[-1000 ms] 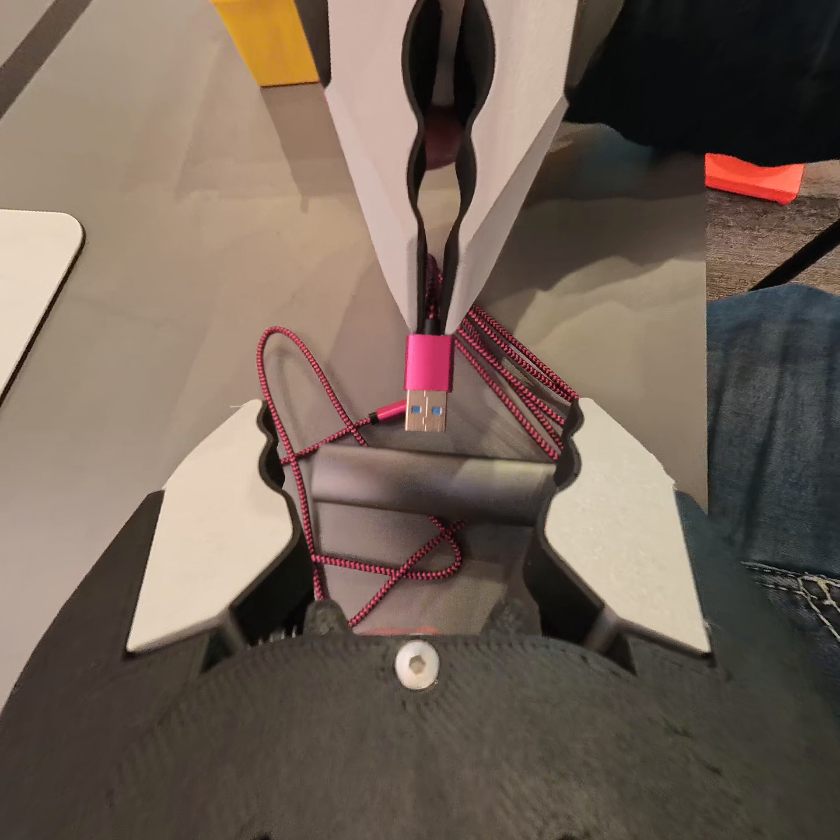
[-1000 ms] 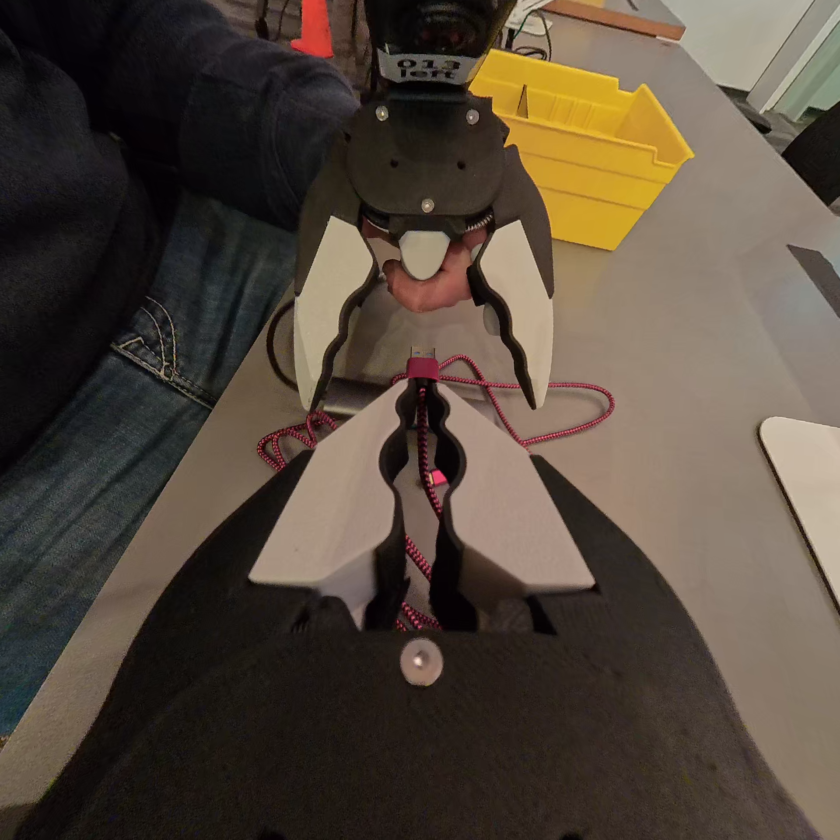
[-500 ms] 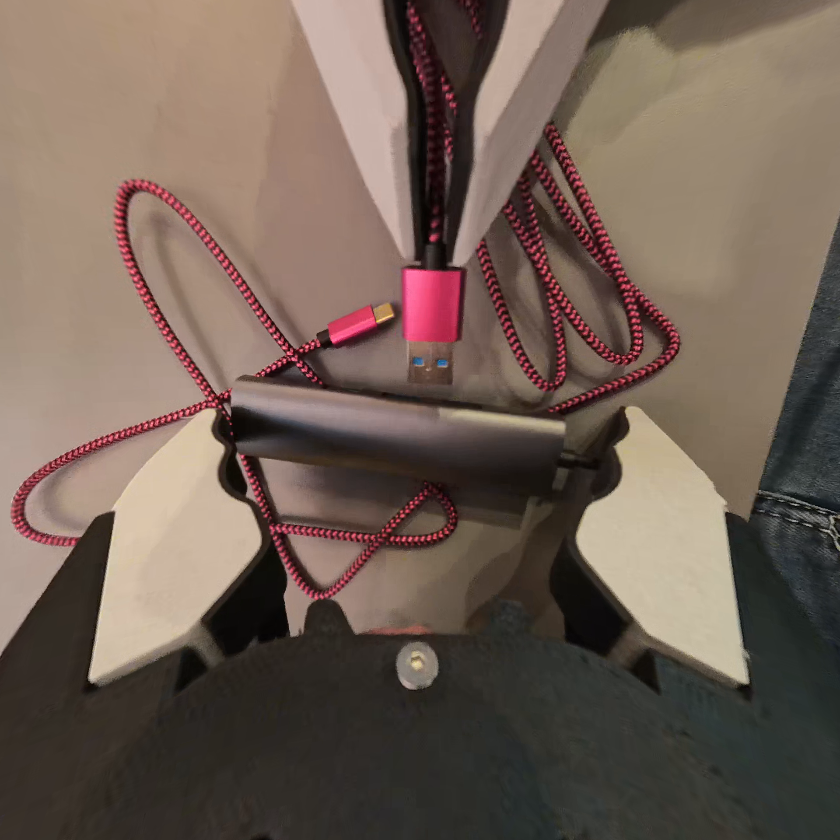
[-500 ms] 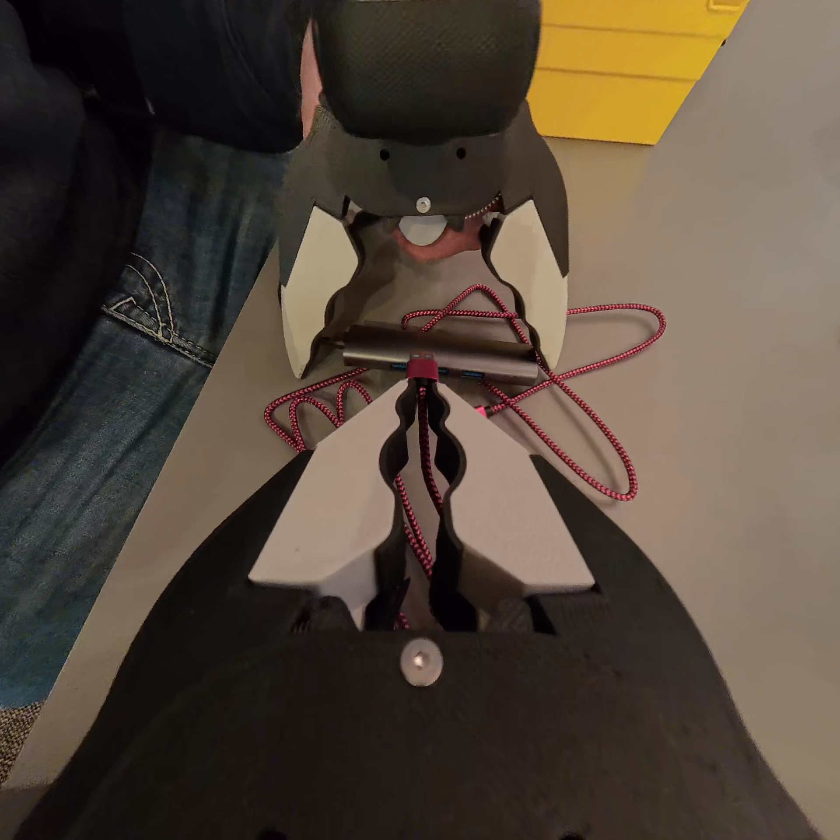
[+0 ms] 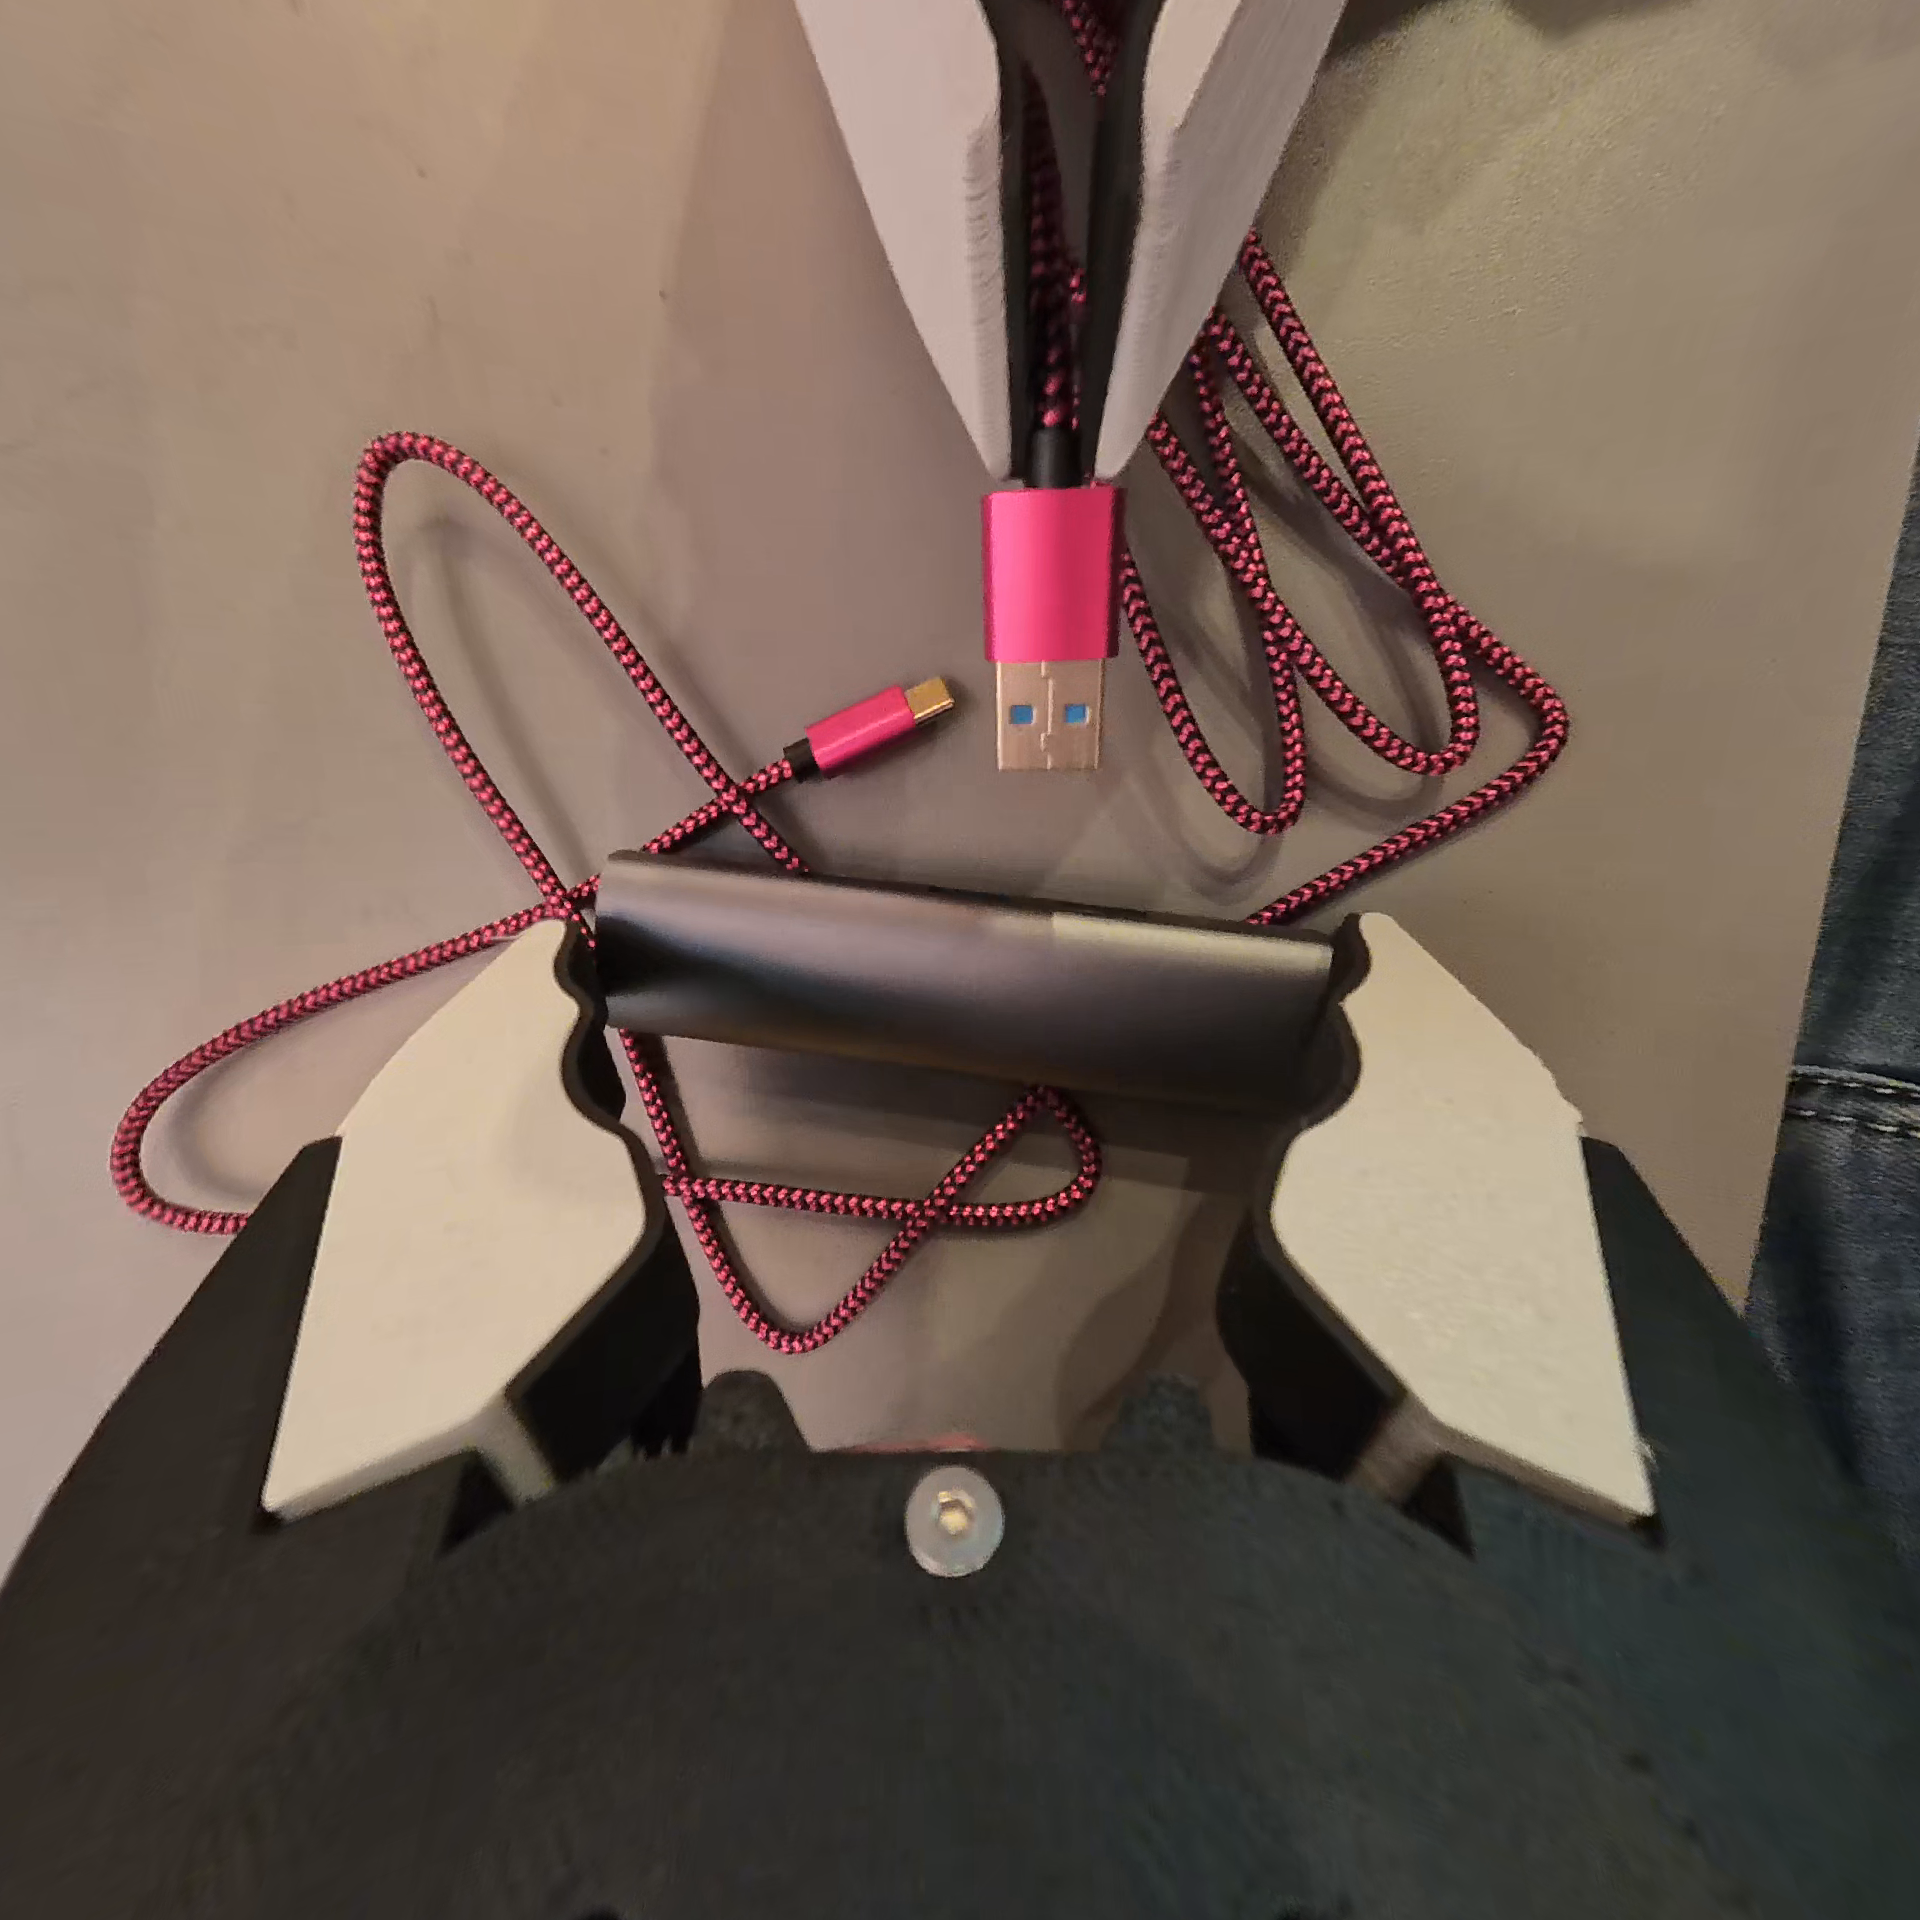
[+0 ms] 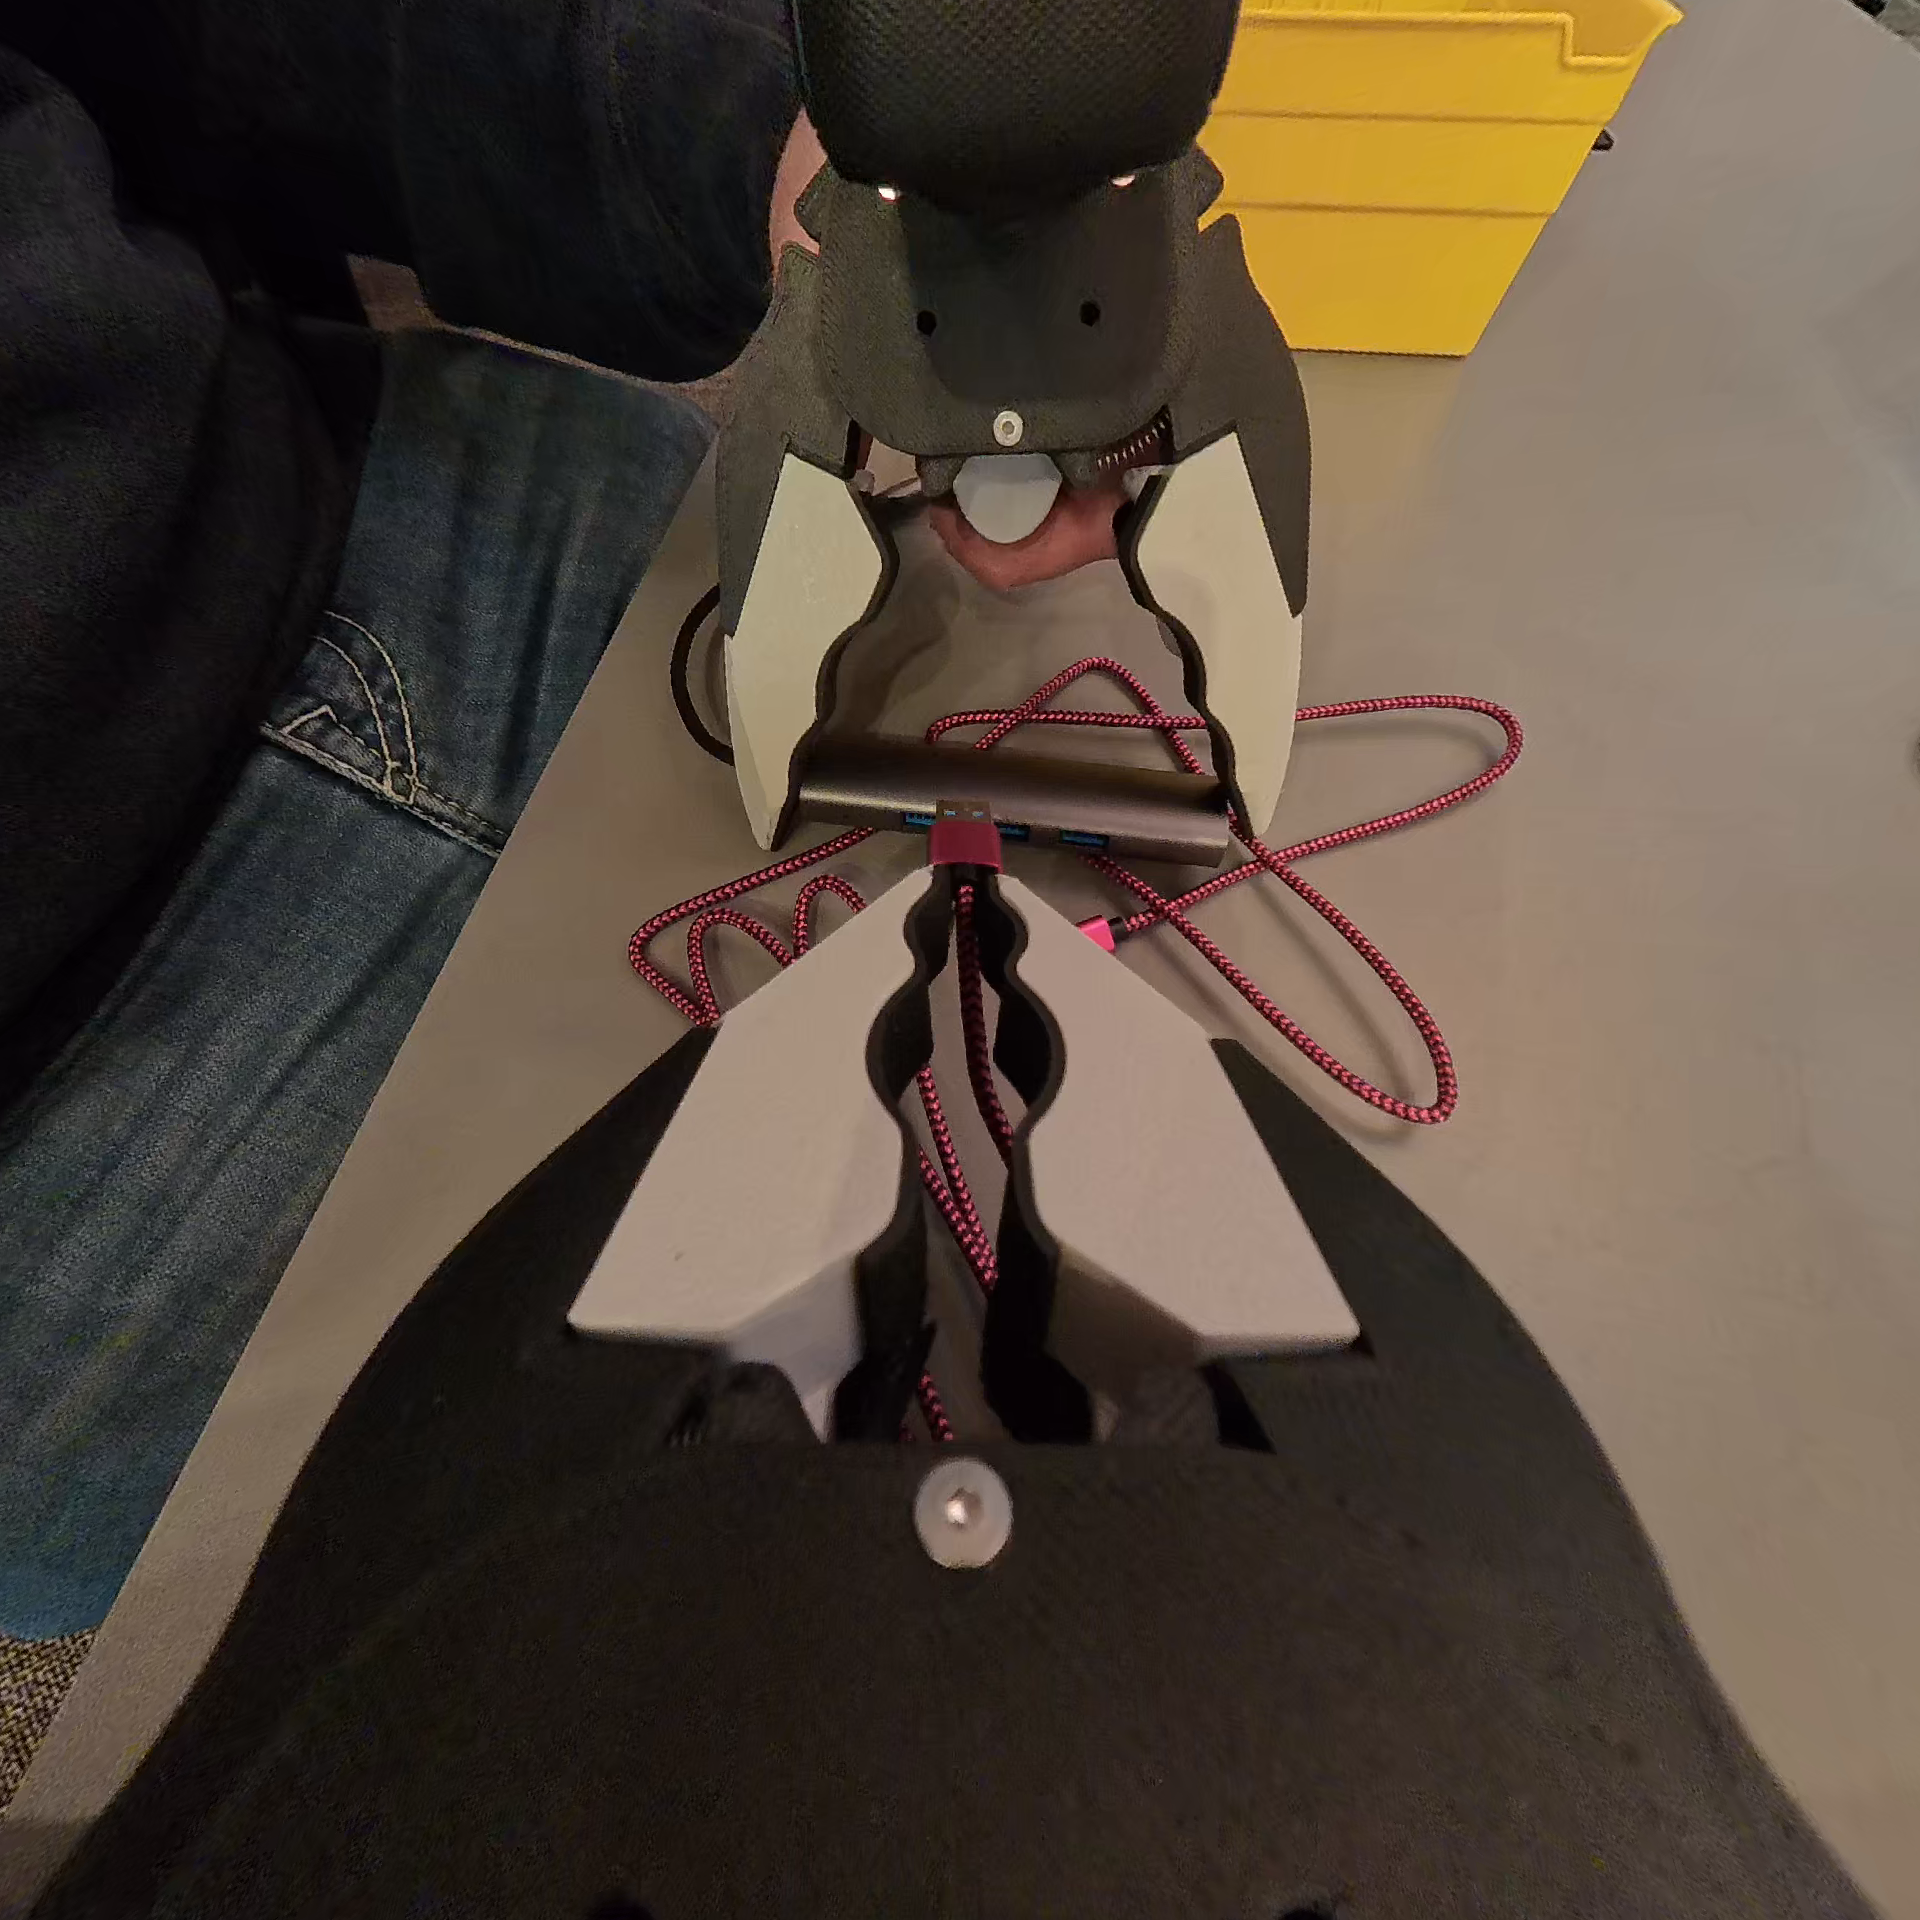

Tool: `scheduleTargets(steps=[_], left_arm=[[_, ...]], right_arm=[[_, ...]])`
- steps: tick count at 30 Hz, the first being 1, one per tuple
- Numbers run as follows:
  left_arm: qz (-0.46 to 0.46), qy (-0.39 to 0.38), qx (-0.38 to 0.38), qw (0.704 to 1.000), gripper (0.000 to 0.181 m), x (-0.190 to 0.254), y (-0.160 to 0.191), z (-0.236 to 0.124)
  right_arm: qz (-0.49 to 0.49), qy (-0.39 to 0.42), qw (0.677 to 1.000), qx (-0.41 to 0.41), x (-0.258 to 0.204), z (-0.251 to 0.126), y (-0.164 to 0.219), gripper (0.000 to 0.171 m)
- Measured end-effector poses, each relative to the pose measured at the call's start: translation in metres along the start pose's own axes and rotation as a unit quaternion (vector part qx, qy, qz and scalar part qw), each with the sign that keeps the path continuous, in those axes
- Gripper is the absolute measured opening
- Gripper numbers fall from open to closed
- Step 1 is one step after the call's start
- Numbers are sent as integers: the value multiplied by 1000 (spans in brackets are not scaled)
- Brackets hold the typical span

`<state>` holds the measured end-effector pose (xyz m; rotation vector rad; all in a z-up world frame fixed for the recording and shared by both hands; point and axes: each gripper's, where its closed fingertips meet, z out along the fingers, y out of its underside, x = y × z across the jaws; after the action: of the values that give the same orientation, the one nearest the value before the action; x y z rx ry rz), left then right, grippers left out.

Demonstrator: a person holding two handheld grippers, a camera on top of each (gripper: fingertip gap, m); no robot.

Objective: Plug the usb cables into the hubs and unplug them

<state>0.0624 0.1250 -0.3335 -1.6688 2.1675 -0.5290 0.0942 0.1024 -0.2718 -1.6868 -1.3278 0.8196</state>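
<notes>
Left hand-held gripper (image 5: 961, 997) clamps the grey hub (image 5: 966, 987) endwise, low over the desk (image 5: 312, 312); right hand-held gripper (image 6: 961, 883) pinches the pink cable behind its USB-A plug (image 6: 966, 836), just short of the ports at 12 o'clock. Risk, judged: that rearward hold could let the plug tilt and jam on the port rim. Loose loops (image 5: 1351, 644) at 2 o'clock might snag.

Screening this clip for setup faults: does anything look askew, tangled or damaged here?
Nothing damaged. The pink braided cable sprawls in loose, crossing loops around and under the grey hub, which the left gripper grips by its ends. Its small free plug lies loose on the table. The USB-A plug in the right gripper is not yet inserted.
</notes>
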Motion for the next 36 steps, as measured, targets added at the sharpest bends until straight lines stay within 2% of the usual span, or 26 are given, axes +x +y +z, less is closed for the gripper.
scheduleTargets(steps=[4, 11, 14, 25, 36], left_arm=[[-8, -10, 37, 999, 126, -3, -6, -5], [-72, 2, 220, 973, 126, -5, -48, -31], [-87, 13, 267, 960, 126, -2, -57, -34], [-83, 5, 284, 955, 126, -1, -63, -35], [-49, -30, 260, 964, 126, -4, -66, -44]], right_arm=[[1, 6, 1000, 10, 2, -3, -3, 3], [11, 17, 998, 60, 7, -15, -23, 3], [11, 21, 998, 50, 8, -18, -25, 3], [5, 20, 999, -36, 9, -22, -21, 2], [-25, 32, 997, -60, 9, -25, -31, 2]])
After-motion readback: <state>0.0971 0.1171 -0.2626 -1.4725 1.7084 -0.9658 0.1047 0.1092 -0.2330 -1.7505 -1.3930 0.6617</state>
